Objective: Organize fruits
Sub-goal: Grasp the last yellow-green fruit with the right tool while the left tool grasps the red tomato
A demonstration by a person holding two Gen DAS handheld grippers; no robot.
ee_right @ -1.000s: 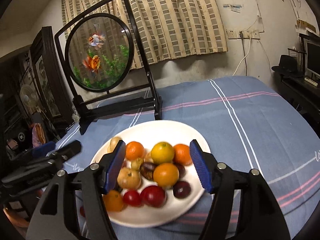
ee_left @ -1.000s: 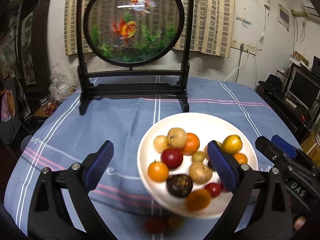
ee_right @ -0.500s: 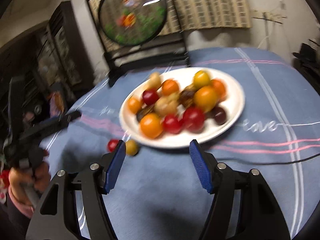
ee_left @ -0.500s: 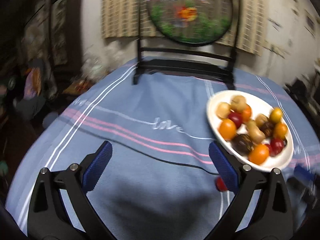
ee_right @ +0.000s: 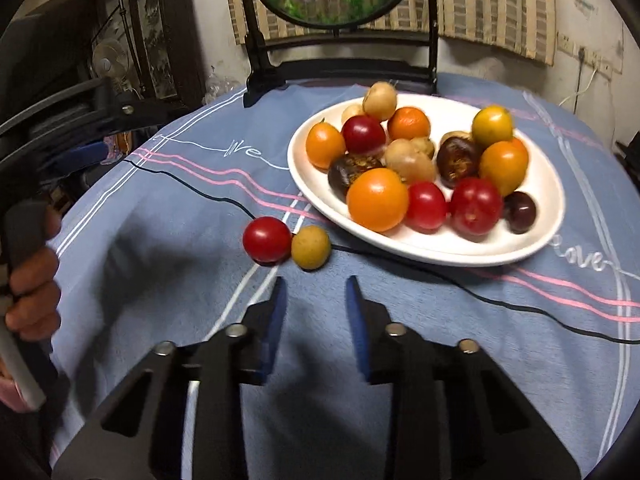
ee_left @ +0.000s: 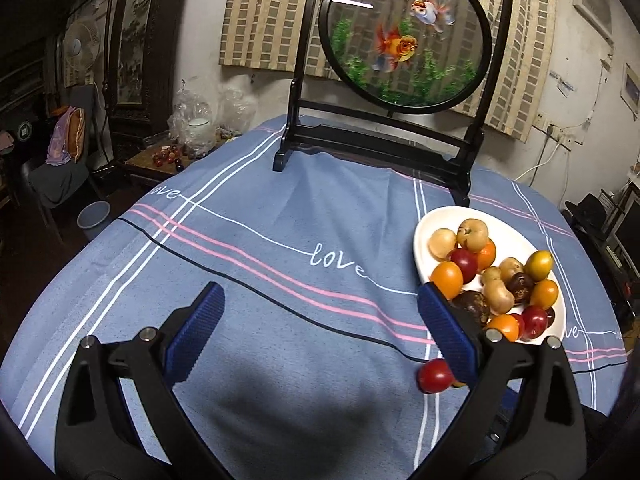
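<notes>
A white plate (ee_right: 420,254) holds several red, orange, yellow, tan and dark fruits. A red tomato (ee_right: 267,239) and a small yellow fruit (ee_right: 311,247) lie touching on the blue cloth just in front of the plate. My right gripper (ee_right: 315,282) hovers just short of them; its jaws are closing to a narrow gap with nothing between them. My left gripper (ee_left: 319,292) stands wide open over bare cloth, left of the plate (ee_left: 424,232). The red tomato (ee_left: 434,376) shows beside its right finger, which hides most of the yellow fruit.
A round goldfish screen on a black stand (ee_left: 404,32) rises at the table's far edge. A side table with jars and small fruits (ee_left: 176,152), a chair and a bin stand to the left. A hand (ee_right: 32,280) grips the left tool's handle.
The left gripper has swung left off the plate to bare cloth. The right gripper has drawn back and sunk toward the two loose fruits, and its jaws have narrowed.
</notes>
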